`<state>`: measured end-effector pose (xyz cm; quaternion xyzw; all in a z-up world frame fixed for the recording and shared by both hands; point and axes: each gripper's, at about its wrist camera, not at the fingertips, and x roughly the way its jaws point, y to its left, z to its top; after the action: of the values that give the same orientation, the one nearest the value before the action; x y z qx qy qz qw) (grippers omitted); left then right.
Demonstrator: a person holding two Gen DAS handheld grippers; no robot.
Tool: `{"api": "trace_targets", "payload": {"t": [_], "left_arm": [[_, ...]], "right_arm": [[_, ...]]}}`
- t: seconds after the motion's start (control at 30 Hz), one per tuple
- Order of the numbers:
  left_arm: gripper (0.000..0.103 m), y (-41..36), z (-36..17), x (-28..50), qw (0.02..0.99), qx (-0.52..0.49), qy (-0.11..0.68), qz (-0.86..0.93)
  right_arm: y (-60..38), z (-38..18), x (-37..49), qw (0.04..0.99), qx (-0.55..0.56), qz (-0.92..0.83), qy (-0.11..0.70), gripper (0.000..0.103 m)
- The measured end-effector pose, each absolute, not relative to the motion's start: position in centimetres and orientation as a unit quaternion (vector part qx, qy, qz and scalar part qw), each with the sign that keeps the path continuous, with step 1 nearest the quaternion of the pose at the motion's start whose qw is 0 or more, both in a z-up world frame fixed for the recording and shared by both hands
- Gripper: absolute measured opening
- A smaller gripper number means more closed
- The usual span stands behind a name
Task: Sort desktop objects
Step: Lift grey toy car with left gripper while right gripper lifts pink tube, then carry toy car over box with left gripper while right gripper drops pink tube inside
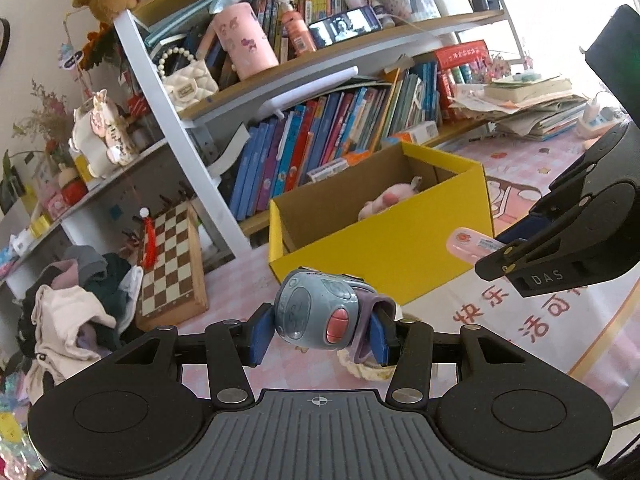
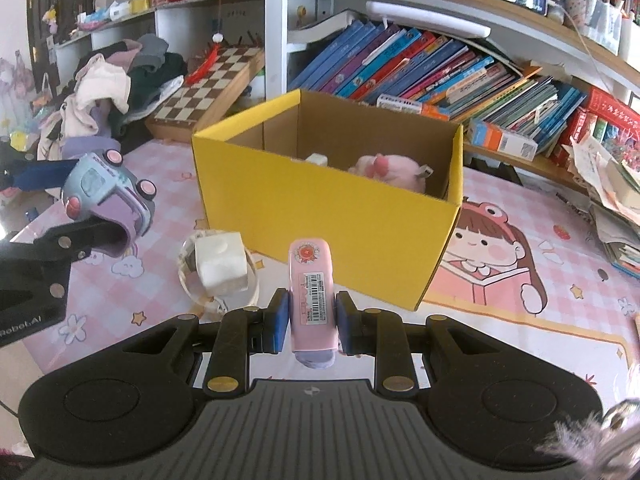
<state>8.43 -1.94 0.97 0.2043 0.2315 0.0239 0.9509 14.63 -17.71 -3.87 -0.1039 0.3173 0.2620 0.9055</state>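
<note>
My left gripper (image 1: 318, 326) is shut on a blue and purple toy car (image 1: 316, 314), held above the pink desk mat just in front of the yellow box (image 1: 384, 240). The same toy car (image 2: 108, 196) shows at the left of the right wrist view, in the left gripper (image 2: 52, 208). My right gripper (image 2: 312, 322) is shut on a slim pink case with a barcode label (image 2: 311, 296), close to the yellow box's (image 2: 320, 208) front wall. That pink case (image 1: 472, 245) and the right gripper (image 1: 516, 258) appear at the right of the left wrist view. A pink plush toy (image 2: 384, 170) lies inside the box.
A white cube with a coiled cord (image 2: 222, 268) lies on the mat left of the pink case. A chessboard (image 2: 208, 88) and a heap of clothes (image 2: 116, 84) sit at the back left. Bookshelves (image 2: 440, 76) stand behind the box, paper stacks (image 2: 612, 200) at the right.
</note>
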Motion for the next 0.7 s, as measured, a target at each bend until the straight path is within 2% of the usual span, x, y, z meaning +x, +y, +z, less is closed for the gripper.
{"api": "trace_targets", "payload": {"t": [0.7], "left_arm": [[0.047, -1.7, 4.5, 14.2, 0.963, 0.195, 0.186, 0.030]], "right_arm": [[-19.2, 1.6, 21.2, 0.925, -0.070, 0.268, 0.259, 0.023]]}}
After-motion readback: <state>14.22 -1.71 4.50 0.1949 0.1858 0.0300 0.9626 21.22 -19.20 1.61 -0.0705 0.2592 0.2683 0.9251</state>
